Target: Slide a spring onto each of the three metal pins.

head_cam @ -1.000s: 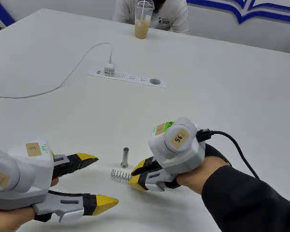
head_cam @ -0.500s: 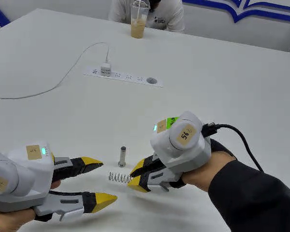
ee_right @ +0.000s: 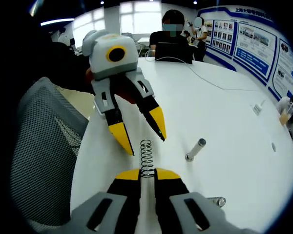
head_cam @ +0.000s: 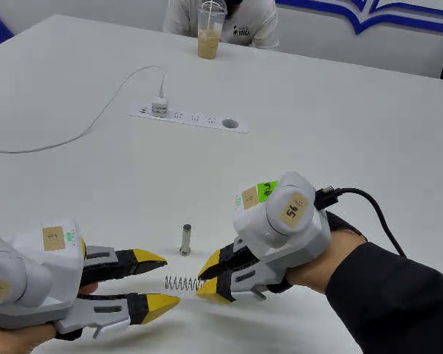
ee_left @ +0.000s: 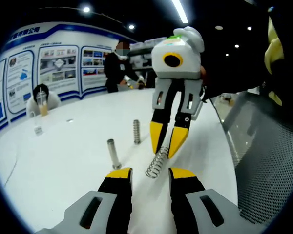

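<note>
The right hand-held gripper (head_cam: 201,282) has drawn the spring (head_cam: 181,283) back from the pin's foot toward the person, and the left hand-held gripper (head_cam: 173,279) has come in to meet it, its jaws a touch narrower than a second ago. The right jaws are pinched on one end of the spring, so the coil sticks straight out ahead of them. That reads as a presenting grip: hold the tail and leave the bore and free end clear.

The free end points into the gap of the left hand-held gripper, whose jaws are spread and holding nothing, one tip on each side of the coil. It looks set to steady or re-grip the spring so that it can be turned upright. Whether the free end is touching the table (head_cam: 317,110) I can't tell.

Just beyond both sets of tips stands the bare pin (head_cam: 186,240), upright and apart from the spring. My guess is it's the target, kept close so the carry is short. Past the right hand-held gripper, the left gripper view shows a second pin (ee_left: 136,131) that appears already wrapped in coils. Well beyond all this lie a power strip (head_cam: 188,116) and a cup (head_cam: 209,33).
</note>
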`<state>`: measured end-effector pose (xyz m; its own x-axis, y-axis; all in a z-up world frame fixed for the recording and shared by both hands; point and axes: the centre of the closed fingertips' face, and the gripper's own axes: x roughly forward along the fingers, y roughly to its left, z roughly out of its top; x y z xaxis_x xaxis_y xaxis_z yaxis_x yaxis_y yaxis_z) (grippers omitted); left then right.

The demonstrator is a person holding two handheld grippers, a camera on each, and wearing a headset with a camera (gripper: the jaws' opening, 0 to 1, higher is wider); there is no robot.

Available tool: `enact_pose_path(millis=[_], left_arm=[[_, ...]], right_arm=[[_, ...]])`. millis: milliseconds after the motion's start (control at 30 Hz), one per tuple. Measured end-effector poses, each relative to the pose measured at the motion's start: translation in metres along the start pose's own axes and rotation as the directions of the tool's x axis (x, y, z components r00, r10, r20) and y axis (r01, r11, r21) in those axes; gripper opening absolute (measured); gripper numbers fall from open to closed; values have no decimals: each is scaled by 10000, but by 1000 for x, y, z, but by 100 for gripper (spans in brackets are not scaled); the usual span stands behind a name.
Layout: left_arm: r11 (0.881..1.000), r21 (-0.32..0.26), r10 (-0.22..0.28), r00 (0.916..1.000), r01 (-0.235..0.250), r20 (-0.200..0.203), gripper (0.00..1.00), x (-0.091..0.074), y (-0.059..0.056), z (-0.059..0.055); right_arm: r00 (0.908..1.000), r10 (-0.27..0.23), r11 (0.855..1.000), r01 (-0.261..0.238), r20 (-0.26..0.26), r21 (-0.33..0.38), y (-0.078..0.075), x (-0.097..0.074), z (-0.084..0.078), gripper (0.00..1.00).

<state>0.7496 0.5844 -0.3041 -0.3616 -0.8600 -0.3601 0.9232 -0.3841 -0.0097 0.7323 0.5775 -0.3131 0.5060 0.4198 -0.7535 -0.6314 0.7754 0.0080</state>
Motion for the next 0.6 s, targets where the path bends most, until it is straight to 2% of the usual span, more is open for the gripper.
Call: enact_pose_path(millis=[600], left_arm=[[9976,302,-618,9981,618,-13,16,3,-12,1]], right_arm=[[9992,380,9990,-376,139,-252,10,-5,0,11]])
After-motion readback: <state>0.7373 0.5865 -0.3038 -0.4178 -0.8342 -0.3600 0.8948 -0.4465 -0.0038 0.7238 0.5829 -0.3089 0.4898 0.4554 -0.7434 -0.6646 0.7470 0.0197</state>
